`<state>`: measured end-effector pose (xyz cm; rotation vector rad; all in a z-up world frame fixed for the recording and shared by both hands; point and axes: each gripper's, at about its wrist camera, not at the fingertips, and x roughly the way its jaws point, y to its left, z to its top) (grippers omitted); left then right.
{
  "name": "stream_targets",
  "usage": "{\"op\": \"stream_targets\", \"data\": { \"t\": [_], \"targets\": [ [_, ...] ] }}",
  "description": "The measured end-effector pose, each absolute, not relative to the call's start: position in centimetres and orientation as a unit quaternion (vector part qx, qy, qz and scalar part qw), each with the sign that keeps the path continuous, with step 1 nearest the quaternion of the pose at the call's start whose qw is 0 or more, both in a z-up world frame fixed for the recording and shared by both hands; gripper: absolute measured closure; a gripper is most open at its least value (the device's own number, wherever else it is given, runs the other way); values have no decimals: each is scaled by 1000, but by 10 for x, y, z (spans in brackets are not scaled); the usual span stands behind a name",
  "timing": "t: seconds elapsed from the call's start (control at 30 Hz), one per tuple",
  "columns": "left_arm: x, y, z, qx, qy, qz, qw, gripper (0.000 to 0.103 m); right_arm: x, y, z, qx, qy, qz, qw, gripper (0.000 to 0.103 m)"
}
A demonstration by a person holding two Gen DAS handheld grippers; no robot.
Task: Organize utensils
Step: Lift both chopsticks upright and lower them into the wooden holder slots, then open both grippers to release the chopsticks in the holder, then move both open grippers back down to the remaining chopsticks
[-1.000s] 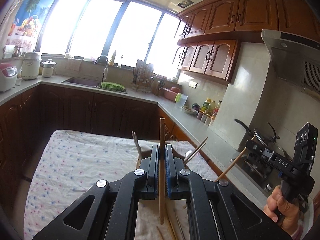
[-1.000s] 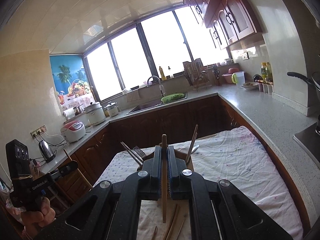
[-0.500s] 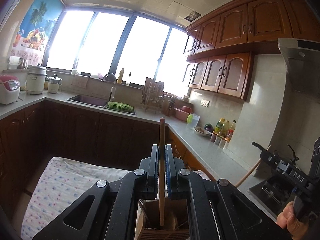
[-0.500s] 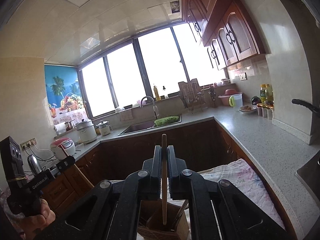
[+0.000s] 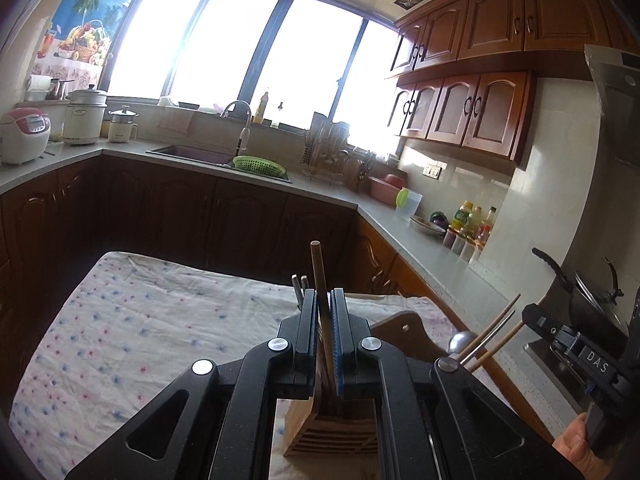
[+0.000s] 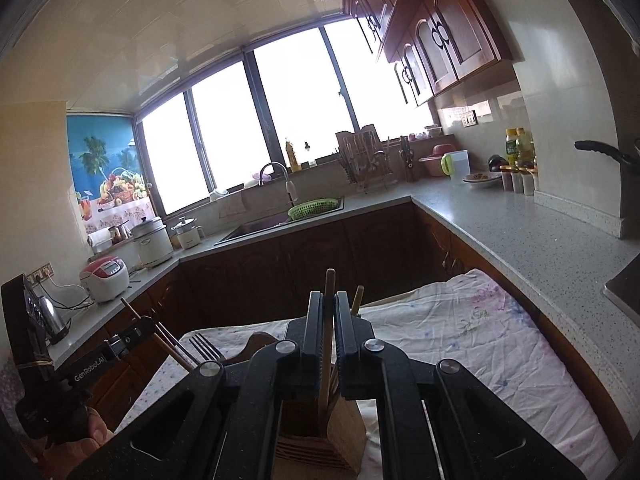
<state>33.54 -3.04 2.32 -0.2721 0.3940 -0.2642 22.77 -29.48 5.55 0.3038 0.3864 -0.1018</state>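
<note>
Wooden chopstick (image 5: 322,320) sits pinched between my left gripper's (image 5: 324,300) pads, near vertical, lower end down inside the slatted wooden utensil holder (image 5: 332,432) right below the jaws. Right gripper (image 6: 328,308) is doing the same: closed narrow on a second wooden chopstick (image 6: 327,344), tip already in the holder's (image 6: 316,452) opening. I hold both upright so the sticks feed straight into the compartment instead of catching the rim.

Holder stands on the floral tablecloth (image 5: 140,340), with a wooden board (image 5: 404,330) propped just behind it. Already in it, as far as I can tell: a fork (image 6: 204,346) tines up, a spoon (image 5: 460,338) and more chopsticks leaning outward. Which compartment each one occupies I can't tell; my own jaws block the interior.

My read: insertion is mostly done. Next move would be opening both grips so the sticks drop the rest of the way. Risk is a stick landing on the divider and tipping out, or the light holder shifting on the cloth.
</note>
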Motion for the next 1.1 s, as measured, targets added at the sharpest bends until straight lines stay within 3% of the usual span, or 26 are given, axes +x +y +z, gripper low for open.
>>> {"op": "stream_targets", "data": {
  "t": [0.57, 0.63, 0.7, 0.83, 0.9, 0.97, 1.1],
  "targets": [
    [343, -20, 28, -134, 213, -142, 957, 98, 236, -298, 46, 160, 217, -49, 962, 95],
    [342, -17, 30, -142, 216, -148, 955, 92, 237, -299, 46, 168, 221, -43, 960, 91],
    [337, -11, 32, -147, 209, -143, 956, 72, 233, -300, 48, 174, 218, -40, 960, 84],
    [319, 0, 37, -159, 196, -132, 958, 52, 217, -304, 60, 186, 192, -41, 963, 44],
    [306, 6, 37, -166, 193, -118, 960, 32, 208, -305, 66, 196, 180, -39, 963, 32],
    [290, 11, 37, -170, 187, -111, 961, 27, 197, -307, 70, 213, 167, -28, 962, 2],
    [257, 15, 34, -168, 191, -109, 961, 22, 173, -305, 73, 221, 155, -24, 962, 0]
  ]
}}
